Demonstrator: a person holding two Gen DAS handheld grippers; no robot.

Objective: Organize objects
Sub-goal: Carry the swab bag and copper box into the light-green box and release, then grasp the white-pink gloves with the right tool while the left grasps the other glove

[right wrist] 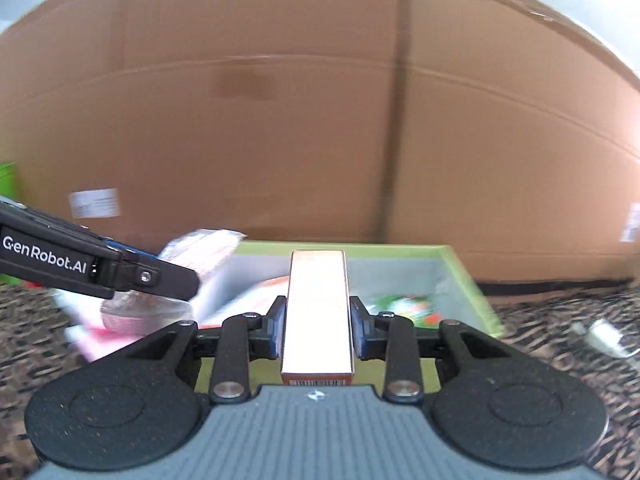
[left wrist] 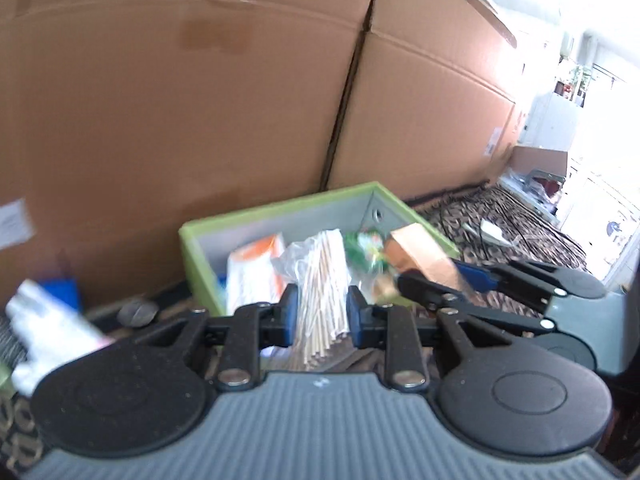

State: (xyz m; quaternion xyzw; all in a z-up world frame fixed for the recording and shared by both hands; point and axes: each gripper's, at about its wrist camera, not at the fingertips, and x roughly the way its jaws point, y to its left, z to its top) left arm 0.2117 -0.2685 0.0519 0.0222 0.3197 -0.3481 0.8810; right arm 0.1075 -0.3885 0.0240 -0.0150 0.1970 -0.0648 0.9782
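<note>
My left gripper (left wrist: 322, 305) is shut on a clear bag of thin wooden sticks (left wrist: 325, 264), held in front of a green-rimmed grey box (left wrist: 280, 205). The box holds an orange-and-white packet (left wrist: 256, 268) and a green packet (left wrist: 366, 250). My right gripper (right wrist: 318, 320) is shut on a long rose-gold carton (right wrist: 318, 288), which points at the same green-rimmed box (right wrist: 466, 270). In the left wrist view the right gripper (left wrist: 436, 276) carries the carton (left wrist: 416, 248) over the box's right end. In the right wrist view the left gripper (right wrist: 176, 268) comes in from the left with its blurred bag (right wrist: 204, 246).
Tall cardboard boxes (left wrist: 200, 100) form a wall right behind the green box. The surface is a dark patterned cloth (right wrist: 560, 340). A white plastic bundle (left wrist: 44, 320) and a grey round object (left wrist: 138, 312) lie at the left. A white plug with cable (left wrist: 492, 234) lies to the right.
</note>
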